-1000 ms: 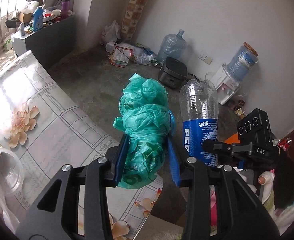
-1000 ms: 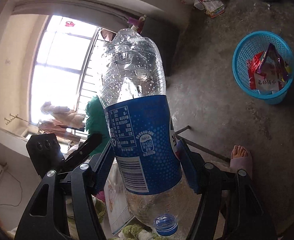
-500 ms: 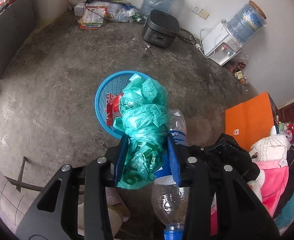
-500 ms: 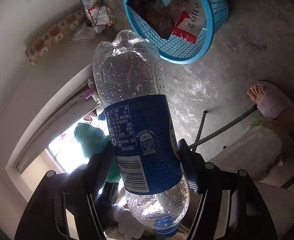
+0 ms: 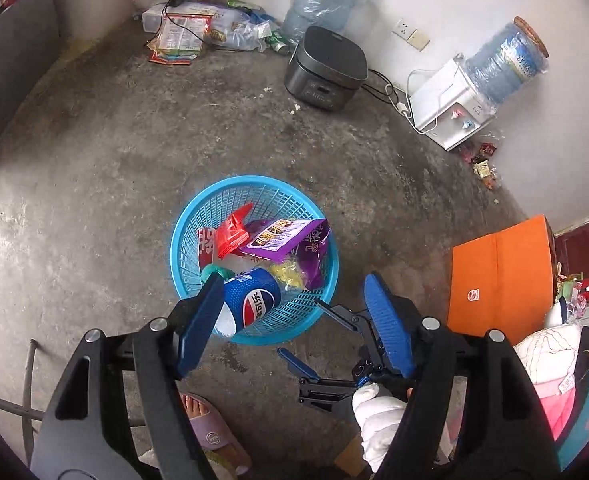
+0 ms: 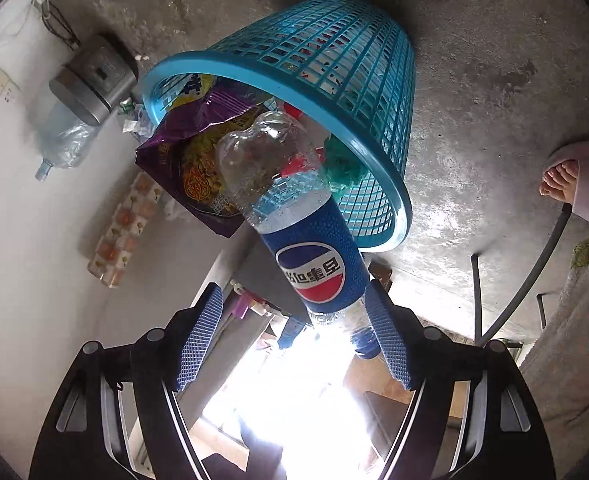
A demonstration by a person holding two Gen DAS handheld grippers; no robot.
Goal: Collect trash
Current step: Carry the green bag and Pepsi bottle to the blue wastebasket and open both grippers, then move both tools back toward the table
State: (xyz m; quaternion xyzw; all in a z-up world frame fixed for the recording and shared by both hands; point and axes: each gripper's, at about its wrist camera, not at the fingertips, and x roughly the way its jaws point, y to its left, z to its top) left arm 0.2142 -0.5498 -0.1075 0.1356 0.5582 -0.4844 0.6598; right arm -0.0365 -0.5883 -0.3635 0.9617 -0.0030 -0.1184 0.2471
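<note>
The bottle (image 5: pixel 250 304) lies in the basket (image 5: pixel 192 216) beside the wrappers (image 5: pixel 282 238), rice cooker (image 5: pixel 326 68) behind.

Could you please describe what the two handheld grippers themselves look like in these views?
Both the left gripper and the right gripper have glossy black plastic frames with triangular cutouts and silver screw heads. Their jaws carry blue pads with a fine dotted texture. No cables show on either. Seen from the left wrist, the right gripper's holder wears a white glove.

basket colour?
Light blue plastic mesh basket, clearest in the left wrist view.
</note>
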